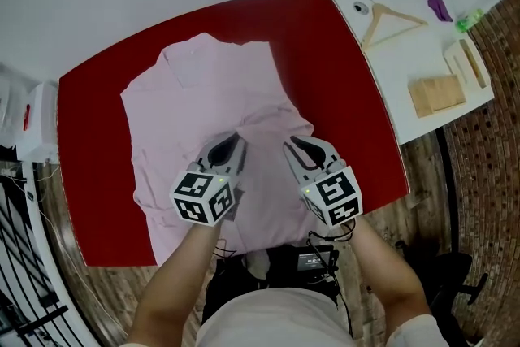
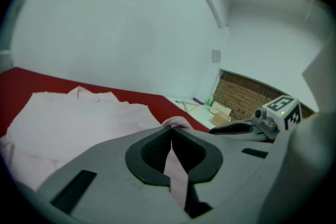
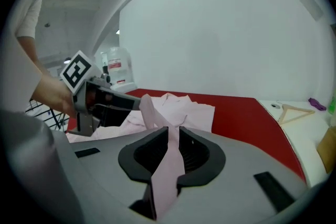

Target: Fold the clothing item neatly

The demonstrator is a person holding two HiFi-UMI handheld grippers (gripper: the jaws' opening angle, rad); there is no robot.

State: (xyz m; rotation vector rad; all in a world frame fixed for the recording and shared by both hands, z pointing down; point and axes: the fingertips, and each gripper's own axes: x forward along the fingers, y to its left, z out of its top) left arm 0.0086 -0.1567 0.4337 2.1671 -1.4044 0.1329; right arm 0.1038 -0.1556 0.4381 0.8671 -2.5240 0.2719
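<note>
So the left tool (image 1: 236,139) and right tool (image 1: 294,145) are each clamped on a pinch of the pink shirt (image 1: 203,97), which is spread out on the red worktop (image 1: 97,101). My worry is the right tool's bite looks thin. The fabric could slip mid-fold and leave things lopsided.

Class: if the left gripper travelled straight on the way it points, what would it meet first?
The pink shirt itself: the left gripper, shut on a fold of it, points slightly down at cloth lying on the red table; depth is uncertain.
</note>
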